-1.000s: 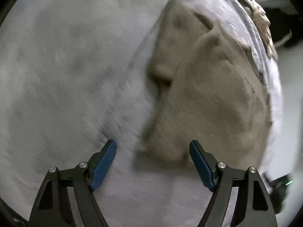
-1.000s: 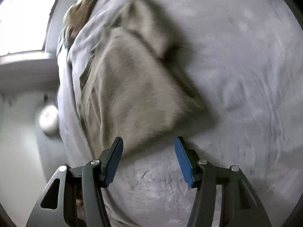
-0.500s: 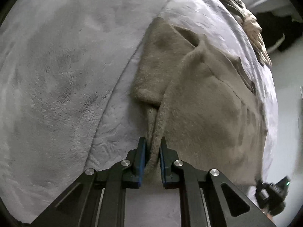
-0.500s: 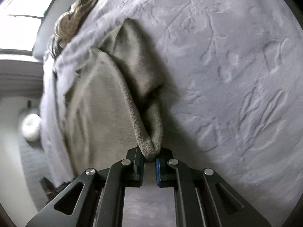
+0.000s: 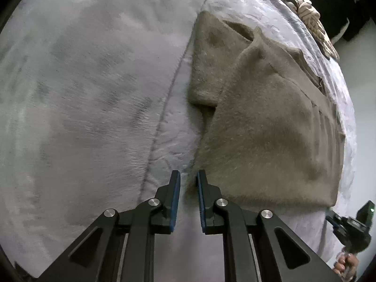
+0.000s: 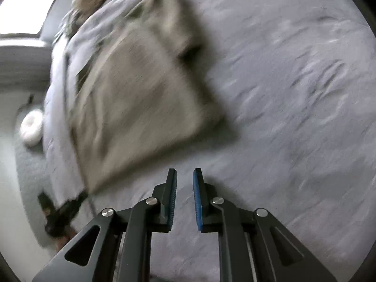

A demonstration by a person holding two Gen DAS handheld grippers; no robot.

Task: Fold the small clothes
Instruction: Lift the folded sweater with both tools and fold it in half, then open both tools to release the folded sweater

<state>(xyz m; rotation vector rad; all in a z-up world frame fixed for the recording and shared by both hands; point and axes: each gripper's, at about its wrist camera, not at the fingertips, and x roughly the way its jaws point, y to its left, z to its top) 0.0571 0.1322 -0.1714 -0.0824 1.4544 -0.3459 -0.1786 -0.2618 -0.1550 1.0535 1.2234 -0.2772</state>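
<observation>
A tan fuzzy garment (image 5: pixel 263 122) lies folded flat on a grey blanket (image 5: pixel 82 94). It also shows, blurred, in the right wrist view (image 6: pixel 141 98). My left gripper (image 5: pixel 188 178) is slightly open and empty, with its tips at the garment's near left corner. My right gripper (image 6: pixel 185 176) is slightly open and empty, hovering above the blanket (image 6: pixel 293 94) just clear of the garment's near right corner.
A patterned brown cloth (image 5: pixel 312 23) lies at the far edge of the bed. A white round object (image 6: pixel 31 127) sits on the floor to the left. The other hand-held gripper (image 5: pixel 350 228) shows at lower right of the left view.
Both grippers held the garment's near edge pinched half a second ago. Both have let go, opened a little and pulled back; the garment now lies flat.
</observation>
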